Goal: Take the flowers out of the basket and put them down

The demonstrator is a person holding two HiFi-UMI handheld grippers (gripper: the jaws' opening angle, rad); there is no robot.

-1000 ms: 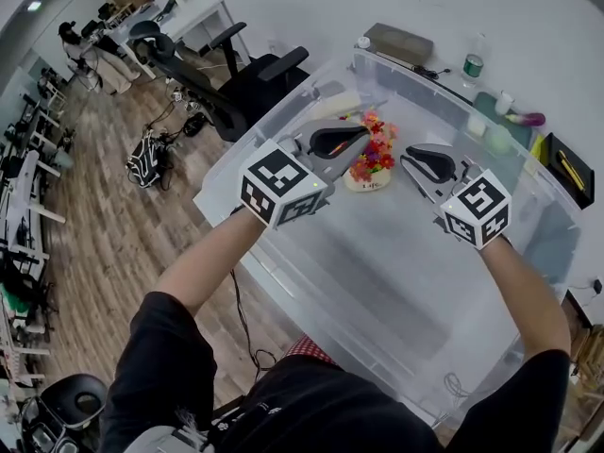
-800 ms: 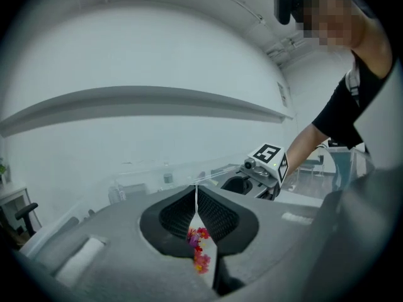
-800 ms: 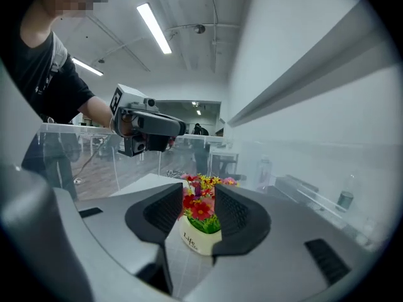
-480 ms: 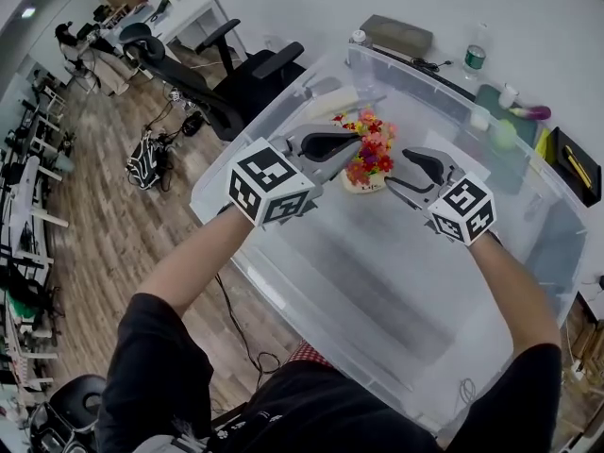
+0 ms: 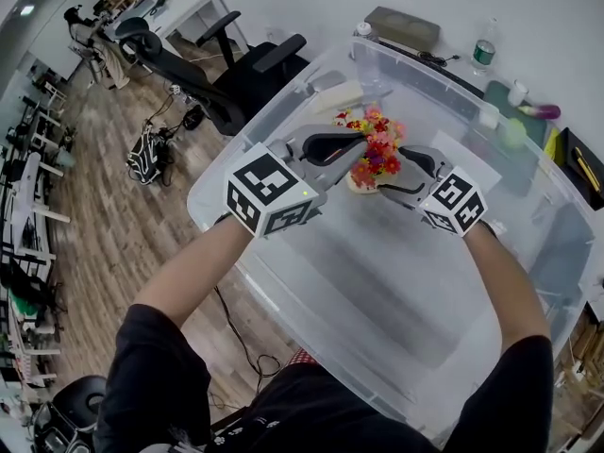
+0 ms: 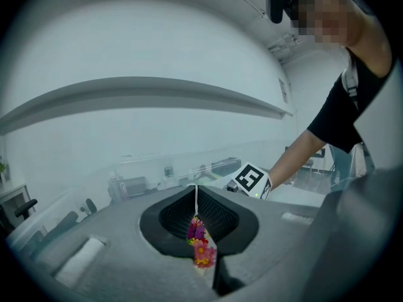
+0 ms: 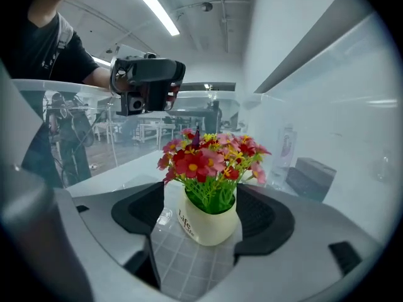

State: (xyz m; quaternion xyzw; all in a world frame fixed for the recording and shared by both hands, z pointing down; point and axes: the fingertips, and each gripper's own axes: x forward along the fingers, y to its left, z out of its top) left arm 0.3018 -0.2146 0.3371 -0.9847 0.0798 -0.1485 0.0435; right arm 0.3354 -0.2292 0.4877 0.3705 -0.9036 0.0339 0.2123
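Red, pink and yellow flowers in a cream pot are found standing on the floor of a clear plastic bin, set between the released fingers of the right gripper, which have just been opening, while those of the left gripper are clenched on nothing nearby.

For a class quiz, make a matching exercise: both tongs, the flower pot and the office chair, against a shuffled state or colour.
1 left tongs
2 right tongs
3 flower pot
4 office chair

A cream
B open
C black
D shut

Pairs: 1-D, 2-B, 3-A, 4-C.
The right tongs have just been opening, with the flower pot between them.
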